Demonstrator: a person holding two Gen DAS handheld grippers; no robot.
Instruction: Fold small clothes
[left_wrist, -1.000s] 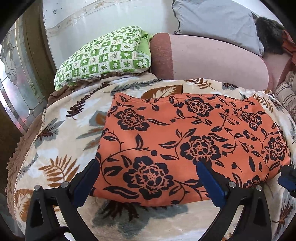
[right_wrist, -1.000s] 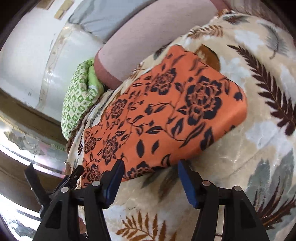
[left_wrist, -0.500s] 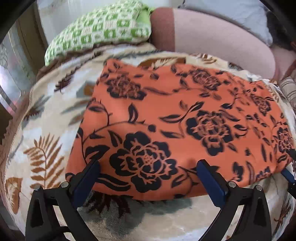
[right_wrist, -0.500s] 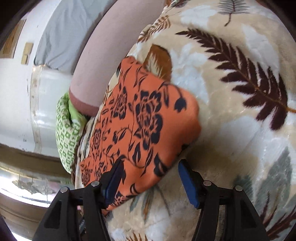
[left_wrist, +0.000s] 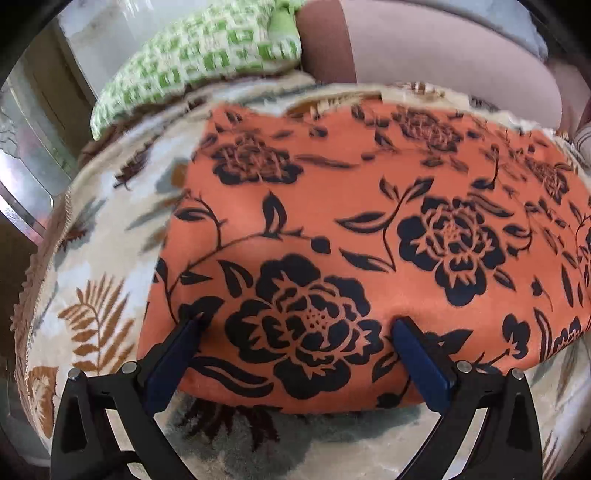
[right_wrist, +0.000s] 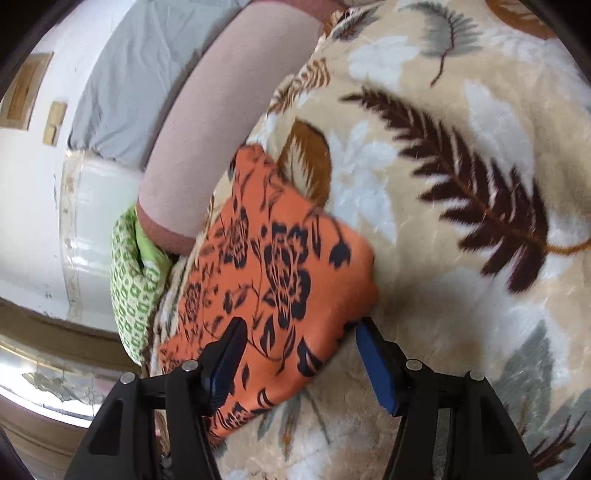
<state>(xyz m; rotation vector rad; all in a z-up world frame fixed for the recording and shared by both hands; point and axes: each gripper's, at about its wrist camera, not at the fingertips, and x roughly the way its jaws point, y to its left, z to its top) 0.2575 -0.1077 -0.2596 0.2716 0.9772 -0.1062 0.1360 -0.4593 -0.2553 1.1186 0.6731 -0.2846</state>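
Both grippers have dropped closer to the orange cloth (left_wrist: 351, 221) on the bed (right_wrist: 461, 332); left gripper (left_wrist: 295, 325) and right gripper (right_wrist: 299, 325) jaws gape wide over its near edge.

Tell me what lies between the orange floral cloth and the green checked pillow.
Only the leaf-print blanket, in the left wrist view, between cloth and pillow.

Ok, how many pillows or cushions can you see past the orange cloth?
3: a green checked pillow far left, a pink bolster beside it, a grey pillow behind the bolster. Others may lie outside the views.
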